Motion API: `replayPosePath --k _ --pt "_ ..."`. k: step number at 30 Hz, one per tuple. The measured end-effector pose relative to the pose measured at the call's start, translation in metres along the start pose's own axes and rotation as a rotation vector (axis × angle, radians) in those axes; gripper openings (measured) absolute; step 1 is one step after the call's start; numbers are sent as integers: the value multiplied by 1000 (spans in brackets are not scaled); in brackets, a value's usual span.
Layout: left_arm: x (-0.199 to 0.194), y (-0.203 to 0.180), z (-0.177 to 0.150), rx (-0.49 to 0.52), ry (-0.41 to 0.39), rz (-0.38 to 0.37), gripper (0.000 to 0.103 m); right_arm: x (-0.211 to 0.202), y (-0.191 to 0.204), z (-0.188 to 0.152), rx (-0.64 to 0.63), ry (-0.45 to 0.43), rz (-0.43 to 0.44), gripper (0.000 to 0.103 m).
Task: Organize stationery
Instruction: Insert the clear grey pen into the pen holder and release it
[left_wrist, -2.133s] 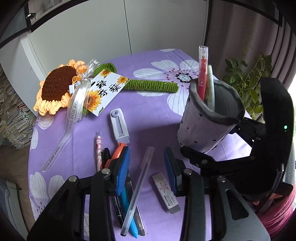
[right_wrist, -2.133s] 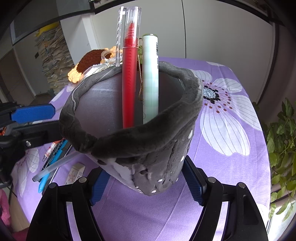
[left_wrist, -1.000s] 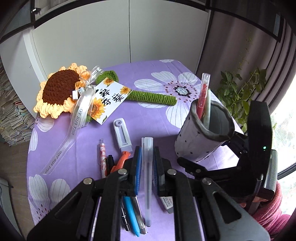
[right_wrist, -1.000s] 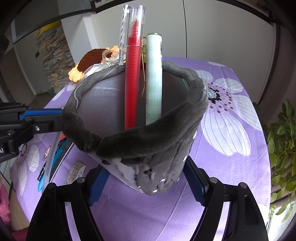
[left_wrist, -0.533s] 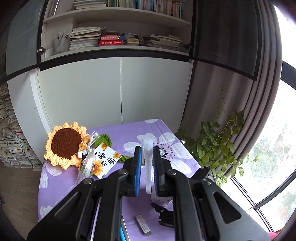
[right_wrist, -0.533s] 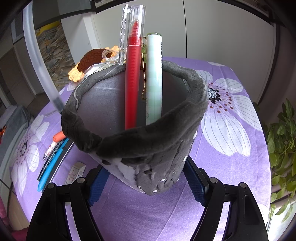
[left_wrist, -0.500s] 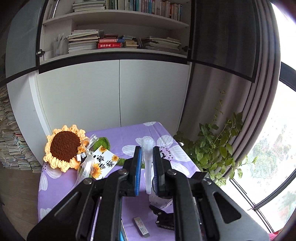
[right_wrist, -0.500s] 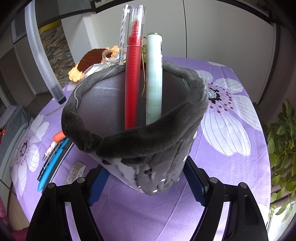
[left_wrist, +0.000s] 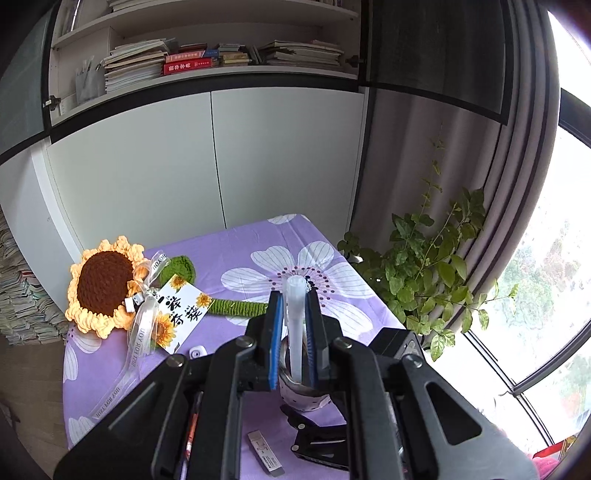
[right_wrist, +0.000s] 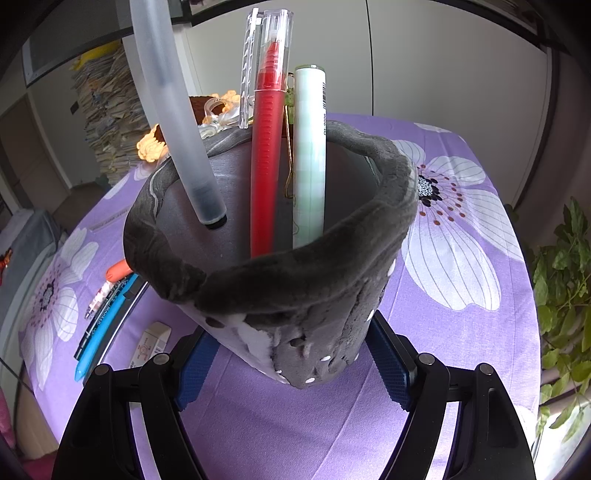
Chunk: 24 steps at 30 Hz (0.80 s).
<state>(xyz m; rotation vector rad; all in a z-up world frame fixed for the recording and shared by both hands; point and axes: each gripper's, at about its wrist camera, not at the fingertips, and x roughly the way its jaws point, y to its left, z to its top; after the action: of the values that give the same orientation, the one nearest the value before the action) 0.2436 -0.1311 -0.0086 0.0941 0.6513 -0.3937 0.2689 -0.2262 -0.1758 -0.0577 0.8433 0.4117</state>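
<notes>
**Frosted pen held over the felt holder's mouth**

Left wrist view: the left gripper (left_wrist: 294, 325) pinches a frosted pen (left_wrist: 295, 325) upright between its blue pads, cap end up, the barrel running down past the fingertips. Directly below the jaws sits the grey pen holder (left_wrist: 303, 393), only its near rim and dotted side showing between the fingers. Part of the right gripper (left_wrist: 321, 443) shows below it, its jaw ends hidden here. An eraser (left_wrist: 266, 454) lies on the purple cloth (left_wrist: 236, 258) just left of that, and a white correction tape (left_wrist: 195, 351) sits further left. Ahead and to the left lies a crocheted sunflower (left_wrist: 103, 288) with its card. The cloth's far and right edges drop off near a potted plant (left_wrist: 424, 273); open cloth lies ahead of the fingers.

Right wrist view: the right gripper's blue pads (right_wrist: 194, 369) press on both sides of the holder, which fills the gap between them. Only here is the holder's inside visible: a red pen (right_wrist: 266, 155) and a pale green pen (right_wrist: 310, 158) lean on the far wall, and the frosted pen's lower end hangs inside the rim at the left, clear of both. Free room remains in the near half of the mouth. Left of the holder lie a blue pen (right_wrist: 99, 332) and other pens, beside the eraser.
</notes>
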Motion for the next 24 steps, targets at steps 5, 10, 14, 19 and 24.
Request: replayPosePath --k 5,10,14,19,24 --pt "18 3 -11 -9 62 -1 10 0 0 0 0 0 0 79" --pt "27 3 -19 -12 98 -4 10 0 0 0 0 0 0 80" --pt "34 4 -23 -12 132 -11 11 0 0 0 0 0 0 80" --pt "31 11 -28 -13 143 -27 13 0 0 0 0 0 0 80" --pt "9 40 -32 -70 101 35 18 0 0 0 -1 0 0 80"
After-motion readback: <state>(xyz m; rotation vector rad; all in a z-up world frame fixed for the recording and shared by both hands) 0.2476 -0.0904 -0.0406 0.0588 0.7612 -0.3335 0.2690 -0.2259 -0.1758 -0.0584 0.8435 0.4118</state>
